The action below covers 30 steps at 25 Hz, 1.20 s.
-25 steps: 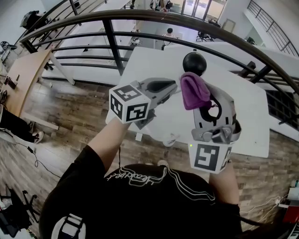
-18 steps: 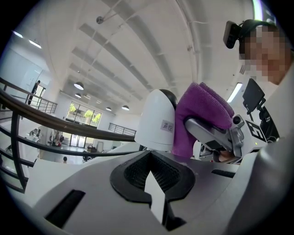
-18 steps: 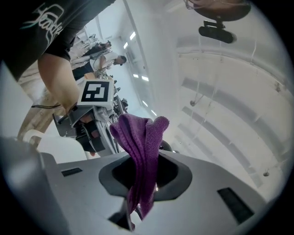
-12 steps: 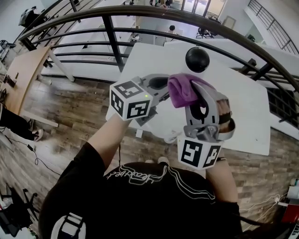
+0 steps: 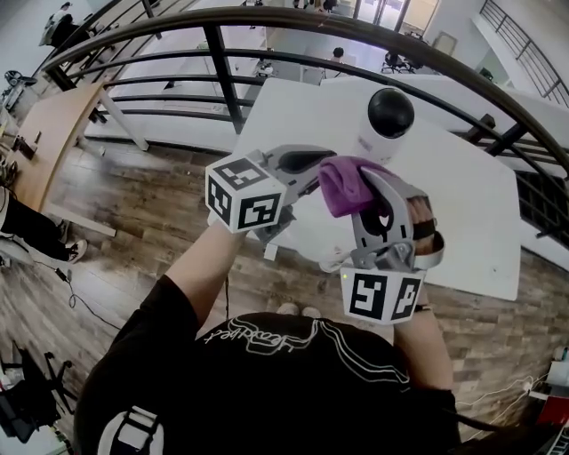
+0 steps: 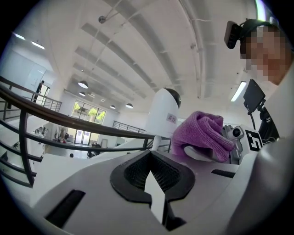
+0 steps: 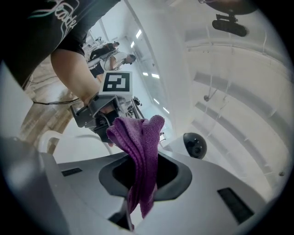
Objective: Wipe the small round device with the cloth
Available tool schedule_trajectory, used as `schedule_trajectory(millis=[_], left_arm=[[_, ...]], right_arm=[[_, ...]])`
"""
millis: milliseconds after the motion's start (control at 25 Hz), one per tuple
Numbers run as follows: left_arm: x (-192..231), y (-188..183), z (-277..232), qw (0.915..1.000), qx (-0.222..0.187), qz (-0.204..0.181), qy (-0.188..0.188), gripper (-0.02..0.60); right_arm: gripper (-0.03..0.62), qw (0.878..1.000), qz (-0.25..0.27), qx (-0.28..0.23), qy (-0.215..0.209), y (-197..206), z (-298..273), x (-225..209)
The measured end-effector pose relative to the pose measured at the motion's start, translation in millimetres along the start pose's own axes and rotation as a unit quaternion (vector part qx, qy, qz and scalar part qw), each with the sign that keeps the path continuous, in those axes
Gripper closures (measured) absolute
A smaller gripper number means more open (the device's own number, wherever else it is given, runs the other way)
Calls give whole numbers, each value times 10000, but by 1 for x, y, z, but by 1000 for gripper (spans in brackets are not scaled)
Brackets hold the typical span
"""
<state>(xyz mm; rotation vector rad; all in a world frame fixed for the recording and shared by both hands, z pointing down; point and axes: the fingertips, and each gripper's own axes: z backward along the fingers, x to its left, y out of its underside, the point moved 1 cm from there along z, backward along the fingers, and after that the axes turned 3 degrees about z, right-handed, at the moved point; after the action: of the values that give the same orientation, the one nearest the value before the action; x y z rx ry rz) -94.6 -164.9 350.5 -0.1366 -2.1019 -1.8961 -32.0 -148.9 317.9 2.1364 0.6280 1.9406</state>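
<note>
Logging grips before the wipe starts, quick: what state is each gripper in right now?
Left gripper: closed, holding nothing.
Right gripper: closed on the purple cloth.

The small round device [image 5: 389, 115], white with a black dome, stands upright on the white table [image 5: 462, 195]. The right gripper [image 5: 366, 184] holds the cloth [image 5: 345, 182], purple and bunched, near the device. The left gripper [image 5: 322, 167] is just beside the cloth.

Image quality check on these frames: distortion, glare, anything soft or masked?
Head view: strong fisheye, the railing bows into an arc; the purple cloth and the device are sharp. Left gripper view: black vignette at the corners, mosaic patch at upper right. Right gripper view: right side hazy, low-contrast white; the cloth in the jaws is crisp.
</note>
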Motion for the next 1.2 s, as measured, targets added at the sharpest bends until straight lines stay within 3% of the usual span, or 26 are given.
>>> schedule_trajectory(millis=[160, 280, 480, 600, 760, 920, 1040, 1200], left_arm=[[-1, 8, 25, 9994, -55, 241, -260, 574], [-14, 13, 34, 9984, -110, 369, -412, 574], [-48, 3, 46, 9979, -239, 371, -468, 574], [-59, -6, 58, 9975, -297, 318, -562, 574], [-67, -10, 68, 9961, -449, 352, -676, 574], [-64, -11, 65, 9974, -382, 206, -570, 574], [-50, -17, 61, 9993, -253, 55, -273, 574], [-16, -28, 59, 9995, -75, -42, 305, 574]], right_arm=[[533, 9888, -1002, -471, -1003, -13, 15, 21], [533, 9770, -1451, -765, -1360, -8, 35, 21], [533, 9527, -2269, -1168, -1648, -1, 58, 16], [533, 9440, -2561, -1384, -1553, 0, 64, 6], [533, 9200, -3369, -1446, -1387, 6, 72, -7], [533, 9172, -3530, -1311, -1306, 14, 71, -8], [533, 9178, -3647, -1154, -1067, 10, 62, -13], [533, 9435, -3163, -677, -718, -8, 36, -14]])
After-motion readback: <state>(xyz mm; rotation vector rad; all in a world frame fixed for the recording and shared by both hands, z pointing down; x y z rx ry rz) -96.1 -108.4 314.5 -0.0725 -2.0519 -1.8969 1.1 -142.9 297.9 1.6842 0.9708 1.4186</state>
